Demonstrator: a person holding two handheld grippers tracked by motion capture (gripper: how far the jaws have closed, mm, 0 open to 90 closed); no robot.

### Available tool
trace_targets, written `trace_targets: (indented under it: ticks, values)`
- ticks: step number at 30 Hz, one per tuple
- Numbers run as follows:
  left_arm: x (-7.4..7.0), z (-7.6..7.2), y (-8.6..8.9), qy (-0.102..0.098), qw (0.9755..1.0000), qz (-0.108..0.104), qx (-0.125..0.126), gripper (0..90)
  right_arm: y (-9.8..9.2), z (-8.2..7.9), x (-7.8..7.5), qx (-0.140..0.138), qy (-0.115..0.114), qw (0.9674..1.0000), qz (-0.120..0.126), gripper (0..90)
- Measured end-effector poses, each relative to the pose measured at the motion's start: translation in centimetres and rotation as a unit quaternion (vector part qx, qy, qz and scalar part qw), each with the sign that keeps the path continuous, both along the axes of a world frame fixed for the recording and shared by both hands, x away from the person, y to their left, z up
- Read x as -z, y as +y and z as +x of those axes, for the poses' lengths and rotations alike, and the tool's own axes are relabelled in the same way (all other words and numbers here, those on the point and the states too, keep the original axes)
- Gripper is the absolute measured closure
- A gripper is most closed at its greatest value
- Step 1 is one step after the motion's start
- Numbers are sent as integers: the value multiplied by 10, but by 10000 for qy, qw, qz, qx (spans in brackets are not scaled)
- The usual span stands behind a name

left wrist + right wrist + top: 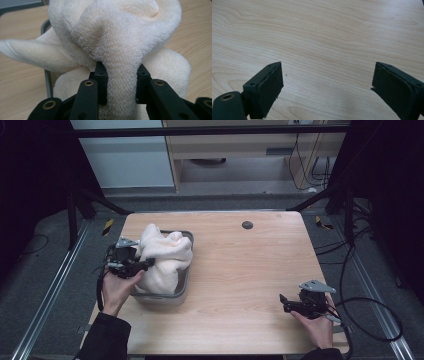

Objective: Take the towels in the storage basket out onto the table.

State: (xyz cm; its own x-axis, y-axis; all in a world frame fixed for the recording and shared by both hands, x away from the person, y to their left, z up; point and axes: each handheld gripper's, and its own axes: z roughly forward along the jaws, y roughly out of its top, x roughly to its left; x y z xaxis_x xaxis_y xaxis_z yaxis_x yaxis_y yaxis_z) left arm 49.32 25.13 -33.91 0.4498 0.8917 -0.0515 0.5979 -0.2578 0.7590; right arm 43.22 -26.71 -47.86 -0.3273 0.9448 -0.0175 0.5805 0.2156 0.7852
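Observation:
A cream terry towel [162,257] is bunched up in a grey metal tray [186,287] at the left of the wooden table. My left gripper [148,263] is at the tray's left side, shut on a fold of the towel [121,75], which fills the gap between its two black jaws. My right gripper [282,303] rests low over the table's front right corner. In the right gripper view, its fingers [265,87] stand wide apart over bare wood, holding nothing.
A small dark round grommet [247,225] sits in the tabletop near the far edge. Cables [372,320] trail off the right side of the table. Dark frame legs stand beyond the far corners.

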Motion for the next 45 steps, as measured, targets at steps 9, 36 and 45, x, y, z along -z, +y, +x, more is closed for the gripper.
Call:
trace_targets:
  ticks: [9, 36, 45]
  values:
    - [-38, -5, -6, -229, 9996, -33, 165, 708, 0, 0, -1, 17, -15, 10000, 23, 98]
    - [-101, -37, -45, -695, 9919, -22, 1062, 706, -9, -3, -6, 192, -247, 9995, 82, 103]
    - [-107, -44, -70, -798, 9872, 0, 1383, 705, -22, -3, -6, 415, -279, 9986, 181, 105]
